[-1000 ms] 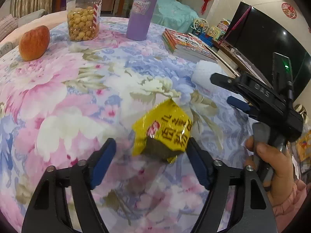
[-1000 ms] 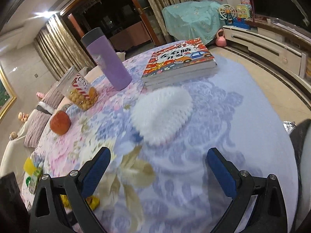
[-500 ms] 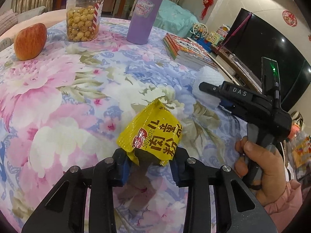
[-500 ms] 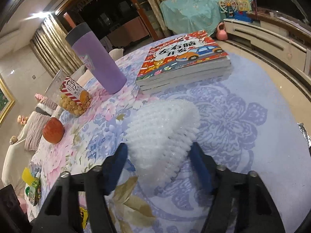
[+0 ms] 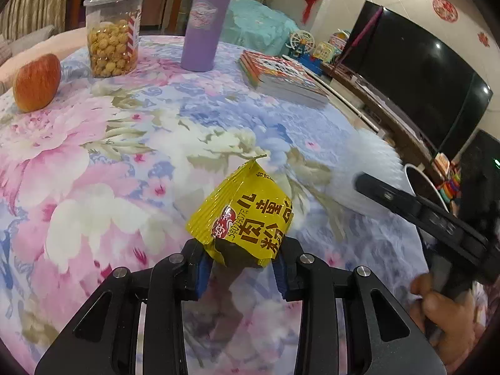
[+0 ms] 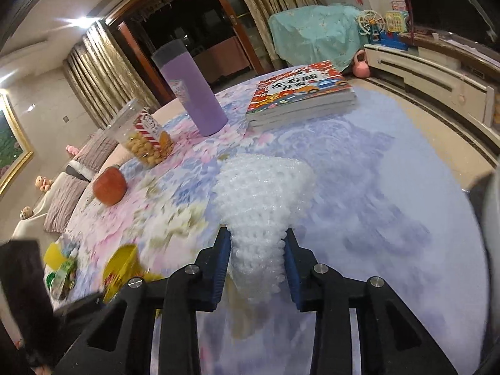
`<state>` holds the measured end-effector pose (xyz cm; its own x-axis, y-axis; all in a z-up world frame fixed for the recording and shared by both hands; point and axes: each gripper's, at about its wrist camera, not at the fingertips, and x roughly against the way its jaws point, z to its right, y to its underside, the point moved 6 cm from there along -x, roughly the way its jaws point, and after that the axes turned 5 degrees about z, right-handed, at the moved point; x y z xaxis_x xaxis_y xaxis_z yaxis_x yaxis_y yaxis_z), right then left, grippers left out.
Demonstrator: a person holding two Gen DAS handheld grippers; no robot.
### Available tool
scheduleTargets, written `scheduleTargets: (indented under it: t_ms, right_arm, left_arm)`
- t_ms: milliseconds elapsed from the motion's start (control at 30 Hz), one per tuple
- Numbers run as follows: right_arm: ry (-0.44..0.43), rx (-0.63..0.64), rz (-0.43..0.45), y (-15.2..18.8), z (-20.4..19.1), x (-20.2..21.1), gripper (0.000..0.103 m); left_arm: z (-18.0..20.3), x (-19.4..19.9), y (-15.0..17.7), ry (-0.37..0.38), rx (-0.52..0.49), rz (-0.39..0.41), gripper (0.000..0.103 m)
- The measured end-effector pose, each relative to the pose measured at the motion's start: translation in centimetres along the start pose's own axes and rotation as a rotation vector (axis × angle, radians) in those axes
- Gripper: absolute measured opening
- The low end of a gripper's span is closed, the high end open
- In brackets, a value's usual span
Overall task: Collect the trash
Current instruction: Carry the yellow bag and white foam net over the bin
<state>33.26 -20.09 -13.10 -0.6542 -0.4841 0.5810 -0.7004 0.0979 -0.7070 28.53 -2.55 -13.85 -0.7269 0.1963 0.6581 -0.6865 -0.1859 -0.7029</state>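
My left gripper (image 5: 240, 265) is shut on a crumpled yellow snack wrapper (image 5: 242, 218) and holds it just above the floral tablecloth (image 5: 93, 172). My right gripper (image 6: 256, 265) is shut on a white foam fruit net (image 6: 262, 193), lifted a little off the cloth. In the left wrist view the right gripper's body (image 5: 437, 222) and the net (image 5: 372, 172) show at the right, blurred. The wrapper also shows at the lower left of the right wrist view (image 6: 122, 262).
On the table stand an apple (image 5: 37, 82), a clear tub of snack balls (image 5: 112, 50), a purple tumbler (image 5: 203, 28) and a stack of books (image 5: 281, 76). A white bin rim (image 5: 422, 181) shows past the table's right edge. More small wrappers (image 6: 62, 268) lie at the left.
Both grippers closed, the left on the yellow wrapper and the right on the foam net. Both have lifted their items slightly, and the right one is moving toward the table's right edge.
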Motion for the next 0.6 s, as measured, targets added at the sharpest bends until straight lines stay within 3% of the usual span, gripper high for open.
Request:
scheduleTargets:
  t_ms: [367, 600]
  right_arm:
    - [0.055, -0.017, 0.056, 3.5, 1.9, 7.8, 0.034]
    - [0.071, -0.032, 0.12, 3.1, 2.6, 11.8, 0.034]
  left_arm:
    - [4.9, 3.1, 1.2, 0.032, -0.09, 0.009, 0.031]
    - [9.0, 3.8, 1.7, 0.071, -0.164, 0.0, 0.031]
